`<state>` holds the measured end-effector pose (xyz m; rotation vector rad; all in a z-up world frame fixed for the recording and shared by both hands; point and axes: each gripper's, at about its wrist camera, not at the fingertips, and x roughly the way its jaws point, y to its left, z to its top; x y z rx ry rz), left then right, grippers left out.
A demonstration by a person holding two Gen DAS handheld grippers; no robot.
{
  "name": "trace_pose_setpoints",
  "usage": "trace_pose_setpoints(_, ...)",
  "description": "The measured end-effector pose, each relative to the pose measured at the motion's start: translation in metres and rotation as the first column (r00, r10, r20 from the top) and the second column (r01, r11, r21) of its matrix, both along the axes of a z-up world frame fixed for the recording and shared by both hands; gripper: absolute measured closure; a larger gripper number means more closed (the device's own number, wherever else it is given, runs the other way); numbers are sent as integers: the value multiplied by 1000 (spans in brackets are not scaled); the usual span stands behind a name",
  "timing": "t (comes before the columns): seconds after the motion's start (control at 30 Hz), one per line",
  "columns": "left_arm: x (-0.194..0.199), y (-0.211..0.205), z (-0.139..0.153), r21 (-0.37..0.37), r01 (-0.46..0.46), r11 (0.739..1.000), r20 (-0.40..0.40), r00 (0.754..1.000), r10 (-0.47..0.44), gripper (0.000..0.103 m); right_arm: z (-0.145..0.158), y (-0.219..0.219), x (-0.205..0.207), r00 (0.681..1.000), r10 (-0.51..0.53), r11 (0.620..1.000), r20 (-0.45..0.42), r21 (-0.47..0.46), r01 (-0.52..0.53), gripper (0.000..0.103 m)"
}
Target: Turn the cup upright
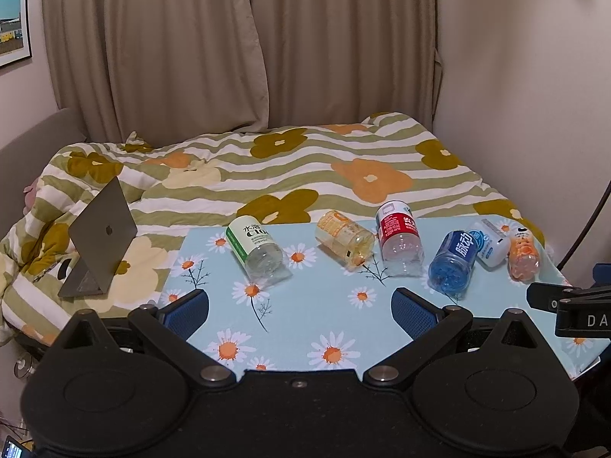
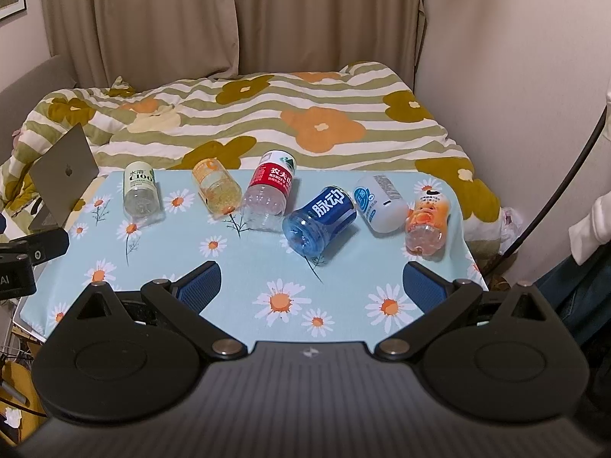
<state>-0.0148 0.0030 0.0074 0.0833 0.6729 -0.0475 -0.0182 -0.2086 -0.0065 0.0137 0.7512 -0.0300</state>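
Right wrist view: six cups [image 2: 319, 215] lie tipped along the table's [image 2: 244, 267] far edge, awaiting righting; right gripper [image 2: 311, 280] and left gripper [image 1: 299, 305] both hang released, grasping nothing

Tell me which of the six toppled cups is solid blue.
The blue cup, fourth from the left, between the red-labelled cup and the white cup. Only its body is tinted blue; it lies on its side.
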Motion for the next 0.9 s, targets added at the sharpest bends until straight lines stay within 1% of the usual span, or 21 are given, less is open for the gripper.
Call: trace_pose_setpoints(0.9, 10, -1, -1, -3, 8, 1000, -6, 1000, -8, 0, -3, 0, 4, 1000, -3, 1000, -5, 4, 3, 0)
